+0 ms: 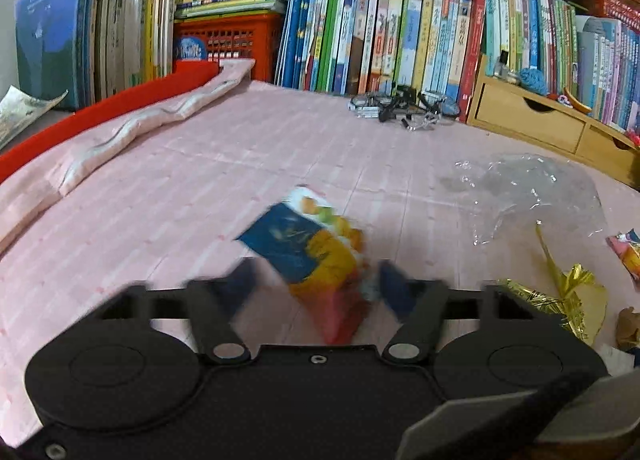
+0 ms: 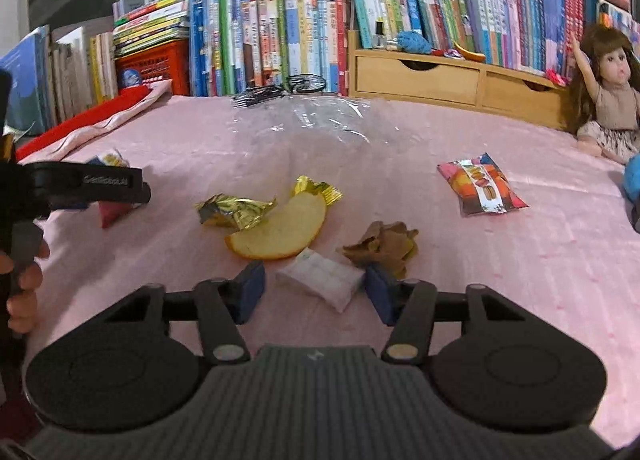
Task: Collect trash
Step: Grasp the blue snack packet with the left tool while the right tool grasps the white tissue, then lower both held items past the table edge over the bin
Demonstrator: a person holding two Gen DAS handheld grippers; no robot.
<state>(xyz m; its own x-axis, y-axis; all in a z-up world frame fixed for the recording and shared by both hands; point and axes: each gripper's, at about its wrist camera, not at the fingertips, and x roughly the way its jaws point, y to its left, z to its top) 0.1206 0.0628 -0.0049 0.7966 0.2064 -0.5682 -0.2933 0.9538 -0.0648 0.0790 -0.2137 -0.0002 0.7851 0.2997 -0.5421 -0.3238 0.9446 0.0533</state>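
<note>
Our left tool [image 1: 316,284] straddled a blue, orange and red snack packet [image 1: 316,256] on the pink counter [image 1: 200,200], print blurred; contact unclear. Our right tool [image 2: 314,290] bracketed a white sachet [image 2: 320,278], right pad touching, left clear. "GenRobot.AI" seemed printed on the left tool's arm.

Peel slice [image 2: 280,234] on the bedcover [image 2: 500,280]; foil wrapper [image 2: 234,212] left; paper packet [image 2: 322,278] in front
</note>
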